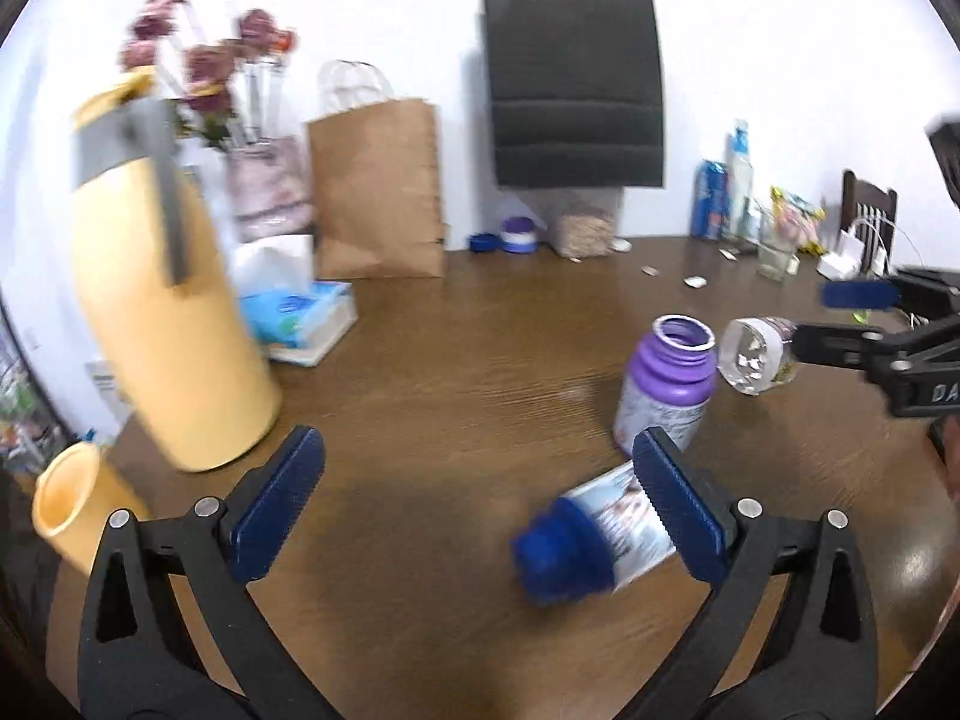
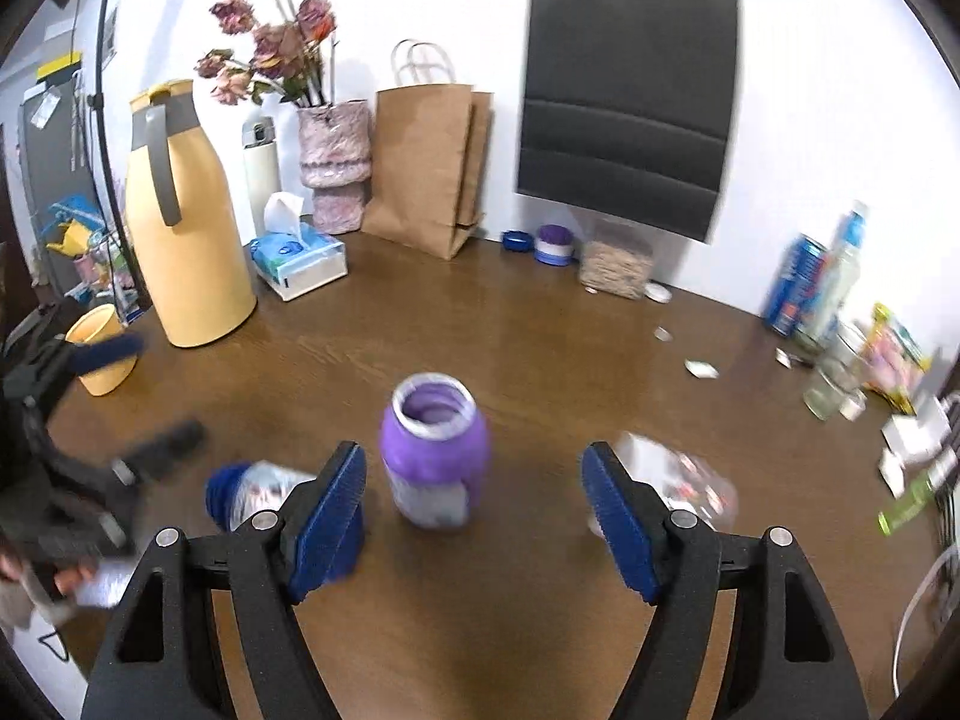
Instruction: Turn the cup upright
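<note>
- Purple cup (image 2: 435,450) stands upright on wooden table (image 2: 540,348), mouth open upward, white rim, printed label on lower body. Landmark for all below.
- R gripper (image 2: 474,510): blue pads spread wide, one each side of cup, nothing clamped; cup sits just beyond the tips, centred in the gap.
- Clear plastic cup (image 1: 753,360) lies on its side just R of purple cup, mouth toward L cam; partly hidden behind R pad in R wrist view.
- Blue-capped bottle (image 1: 591,540) lies on its side near-L of purple cup, blurred.
- L gripper (image 1: 480,504): pads wide apart, empty; bottle lies by its R pad, contact unclear.
- Yellow thermos jug (image 2: 180,222) far L of cup, small yellow cup (image 2: 102,348) beside it.
- Tissue box (image 2: 300,261), brown paper bag (image 2: 426,168), black bag (image 2: 627,102) behind cup by wall.
</note>
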`<state>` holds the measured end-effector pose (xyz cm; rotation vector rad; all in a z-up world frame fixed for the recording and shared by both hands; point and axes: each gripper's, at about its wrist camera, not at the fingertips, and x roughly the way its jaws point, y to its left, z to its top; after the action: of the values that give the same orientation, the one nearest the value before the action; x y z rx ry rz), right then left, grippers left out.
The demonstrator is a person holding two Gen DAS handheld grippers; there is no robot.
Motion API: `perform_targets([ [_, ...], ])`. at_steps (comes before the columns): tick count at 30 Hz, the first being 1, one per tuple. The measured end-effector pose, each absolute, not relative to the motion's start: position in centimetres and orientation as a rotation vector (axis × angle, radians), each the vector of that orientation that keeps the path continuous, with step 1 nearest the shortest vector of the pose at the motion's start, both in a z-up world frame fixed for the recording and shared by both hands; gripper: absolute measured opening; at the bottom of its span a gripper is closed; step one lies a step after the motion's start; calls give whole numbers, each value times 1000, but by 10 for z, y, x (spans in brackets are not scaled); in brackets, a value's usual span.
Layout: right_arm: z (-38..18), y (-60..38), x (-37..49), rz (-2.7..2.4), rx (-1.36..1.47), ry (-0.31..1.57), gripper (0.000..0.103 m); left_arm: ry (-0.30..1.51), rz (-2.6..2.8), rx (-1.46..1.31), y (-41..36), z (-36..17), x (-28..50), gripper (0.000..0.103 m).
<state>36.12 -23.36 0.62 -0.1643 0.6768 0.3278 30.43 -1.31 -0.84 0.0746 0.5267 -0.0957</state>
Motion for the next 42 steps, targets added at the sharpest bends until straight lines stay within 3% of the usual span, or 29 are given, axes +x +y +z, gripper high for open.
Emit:
perform_targets([
  [12, 11, -244, 297, 338, -126, 640, 79, 451, 1, -29, 23, 8, 240, 103],
  [30, 13, -241, 105, 377, -135, 425, 84, 197, 70, 21, 28, 31, 36, 103],
  [42, -14, -238, 25, 355, -66, 313, 84, 219, 113, 6, 12, -15, -23, 103],
])
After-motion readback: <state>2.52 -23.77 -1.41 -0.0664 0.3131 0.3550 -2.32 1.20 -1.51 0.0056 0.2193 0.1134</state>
